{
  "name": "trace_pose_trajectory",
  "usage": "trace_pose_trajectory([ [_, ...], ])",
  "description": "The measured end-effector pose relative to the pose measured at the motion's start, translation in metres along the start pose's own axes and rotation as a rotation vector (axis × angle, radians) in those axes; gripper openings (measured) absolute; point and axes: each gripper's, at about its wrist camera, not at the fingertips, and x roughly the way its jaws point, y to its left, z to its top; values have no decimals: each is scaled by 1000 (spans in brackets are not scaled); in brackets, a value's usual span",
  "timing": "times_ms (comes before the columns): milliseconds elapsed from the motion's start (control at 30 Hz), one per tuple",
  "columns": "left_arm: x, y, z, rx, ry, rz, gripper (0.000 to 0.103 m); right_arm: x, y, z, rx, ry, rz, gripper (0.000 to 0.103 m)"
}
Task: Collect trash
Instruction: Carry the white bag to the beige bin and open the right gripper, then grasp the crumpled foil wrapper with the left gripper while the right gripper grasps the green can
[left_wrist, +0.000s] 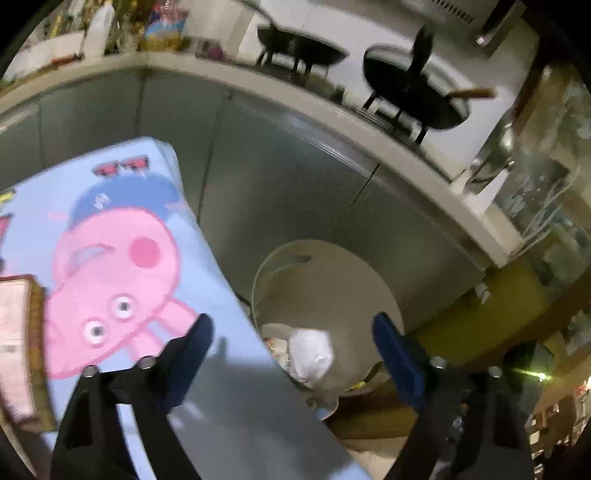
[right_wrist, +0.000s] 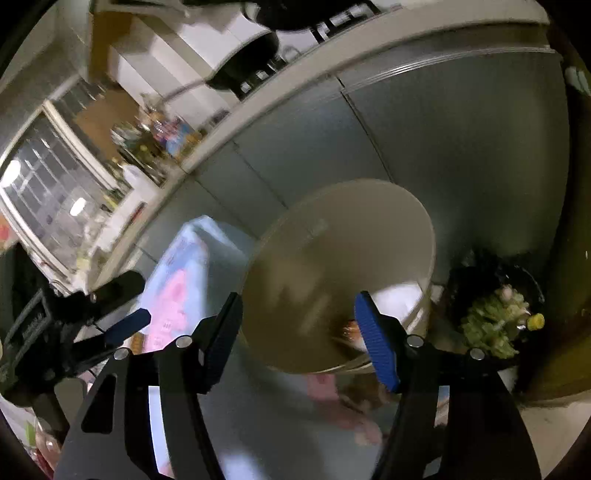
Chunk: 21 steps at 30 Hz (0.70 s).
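While both claws hang over the rubbish bin, their jaws stand wide apart with nothing between them. Nearest the left wrist camera, the left gripper (left_wrist: 291, 350) shows matt black arms and ribbed blue pads; the right gripper (right_wrist: 299, 332) looks the same. Just beneath them lies a smooth blue table top (left_wrist: 155, 229) printed with a pink cartoon pig, a small box (left_wrist: 18, 347) resting at its edge. Beyond the table edge stands the bin (left_wrist: 369, 280), a round, pale plastic tub with a slot handle, and crumpled white trash (left_wrist: 314, 354) lies inside it. This looks like the drop step, judged complete; next would come drawing back to find more litter. Beside the bin, a dark bag of green scraps (right_wrist: 491, 328) sits on the floor. Farthest off, grey cabinet doors (left_wrist: 280, 177) rise to a pale counter holding black pans (left_wrist: 410, 88), all blurred.
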Motion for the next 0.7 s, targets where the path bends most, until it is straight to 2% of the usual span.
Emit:
trace_pose_trajectory([
  [67,-43,1,-9,42,-93,17,84,-13,17,-7,-47,-28,46,53],
  [133,-75,0,-18,66,-148,33,84,-20,34,-14,-82,-24,111,42],
  [233,-132,14,-48,104,-235,75,84,-13,72,-37,-133,68,237,35],
  [300,-163,23,-67,135,-278,118,84,-4,93,-54,-148,137,290,33],
  [433,-223,46,-104,171,-352,237,84,6,141,-87,-218,218,361,33],
  [567,-268,88,-132,88,-361,338,84,17,199,-122,-360,319,426,33],
  [700,-293,138,-149,-28,-342,421,71,35,235,-147,-410,393,421,35],
])
